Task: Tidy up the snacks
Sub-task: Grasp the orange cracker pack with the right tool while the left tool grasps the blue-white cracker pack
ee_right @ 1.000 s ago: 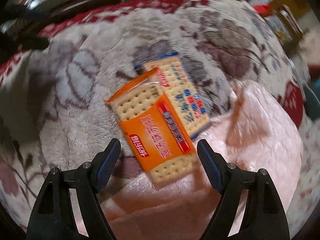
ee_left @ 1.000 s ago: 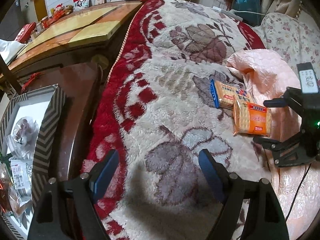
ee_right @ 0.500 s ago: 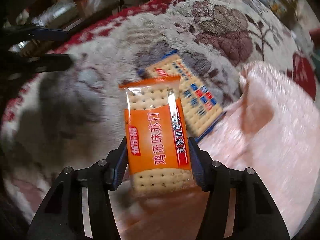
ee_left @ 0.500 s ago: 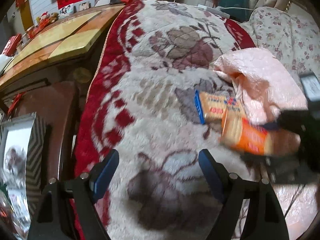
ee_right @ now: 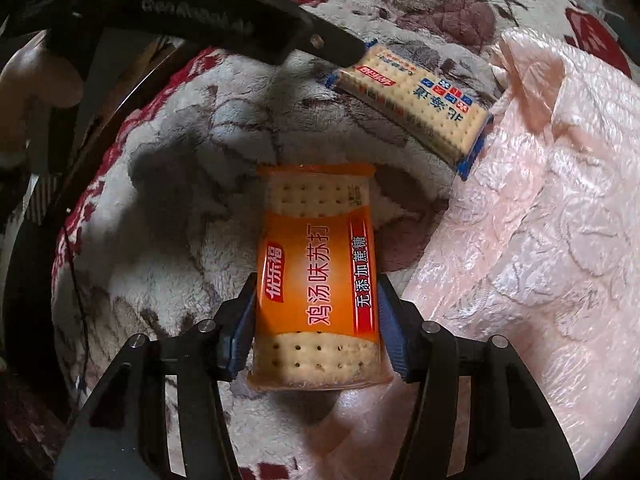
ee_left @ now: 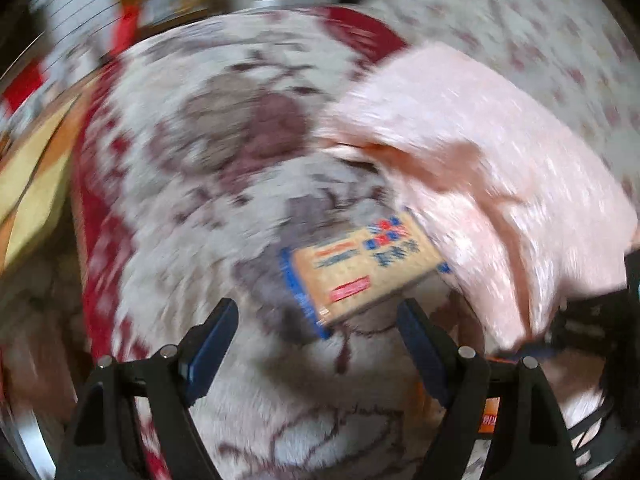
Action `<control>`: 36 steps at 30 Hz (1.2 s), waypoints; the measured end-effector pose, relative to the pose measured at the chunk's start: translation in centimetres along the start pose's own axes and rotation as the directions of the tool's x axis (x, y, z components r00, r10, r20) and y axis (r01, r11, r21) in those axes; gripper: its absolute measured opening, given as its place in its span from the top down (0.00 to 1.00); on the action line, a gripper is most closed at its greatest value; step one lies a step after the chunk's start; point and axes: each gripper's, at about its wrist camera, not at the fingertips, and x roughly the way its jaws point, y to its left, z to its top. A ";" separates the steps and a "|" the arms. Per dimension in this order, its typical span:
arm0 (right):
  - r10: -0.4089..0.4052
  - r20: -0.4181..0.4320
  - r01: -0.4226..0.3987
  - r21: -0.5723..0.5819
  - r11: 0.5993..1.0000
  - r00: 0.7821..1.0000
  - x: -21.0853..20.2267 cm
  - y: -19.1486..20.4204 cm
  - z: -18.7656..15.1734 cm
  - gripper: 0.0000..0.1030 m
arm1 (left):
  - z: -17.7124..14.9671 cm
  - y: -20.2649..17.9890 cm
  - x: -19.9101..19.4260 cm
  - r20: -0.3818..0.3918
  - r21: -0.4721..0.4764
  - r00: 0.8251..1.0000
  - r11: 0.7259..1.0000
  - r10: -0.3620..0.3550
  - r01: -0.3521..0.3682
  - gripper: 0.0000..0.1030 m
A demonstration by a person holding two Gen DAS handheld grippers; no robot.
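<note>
Gripping the orange cracker pack (ee_right: 316, 280) by its long sides, right hand-held gripper (ee_right: 316, 332), jaws just eased a little wider yet blue pads (ee_right: 242, 332) pressing both edges, pack lifted clear above the plush floral blanket (ee_right: 168, 208). Standing wide open with nothing between the jaws, left hand-held gripper (ee_left: 316, 344), blurred, blue-edged cracker pack (ee_left: 360, 272) just ahead on the blanket, against the pink quilt (ee_left: 480, 152) to its right.
</note>
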 end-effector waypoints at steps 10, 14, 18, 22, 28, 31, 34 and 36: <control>0.085 0.080 -0.095 0.124 0.988 0.993 0.6 -1.1 -0.9 0.38 | 2.9 -3.6 4.4 -0.097 0.321 0.992 0.941 -0.083 0.110 0.19; 0.103 0.103 -0.116 0.135 0.984 0.989 0.8 -1.3 -1.0 0.38 | 3.1 -5.0 6.1 -0.119 0.457 0.993 0.886 -0.021 0.074 0.15; 0.101 0.114 -0.117 0.137 0.984 0.988 0.7 -1.6 -0.9 0.38 | 3.4 -5.6 7.7 -0.153 0.485 0.988 0.871 0.003 0.073 0.12; 0.072 0.128 -0.089 0.135 0.987 0.989 1.1 -2.0 -0.2 0.47 | 4.0 -5.1 7.7 -0.166 0.409 0.986 0.908 -0.029 0.095 0.19; 0.040 0.137 -0.059 0.138 0.989 0.990 0.7 -1.6 -0.4 0.48 | 2.0 -3.9 5.4 -0.134 0.244 0.991 0.968 -0.026 0.059 0.43; 0.027 0.147 -0.051 0.162 0.985 0.989 0.4 -1.0 -0.9 0.48 | 0.4 -2.9 3.9 -0.119 0.148 0.993 0.989 -0.007 0.025 0.43; 0.021 0.157 -0.051 0.192 0.980 0.987 -0.1 -0.4 -1.6 0.48 | -0.9 -2.3 2.4 -0.125 0.071 0.992 0.997 0.004 0.005 0.43; 0.025 0.170 -0.060 0.207 0.977 0.985 -0.6 0.1 -2.4 0.48 | -2.3 -1.8 1.2 -0.138 0.025 0.990 0.999 0.024 -0.020 0.44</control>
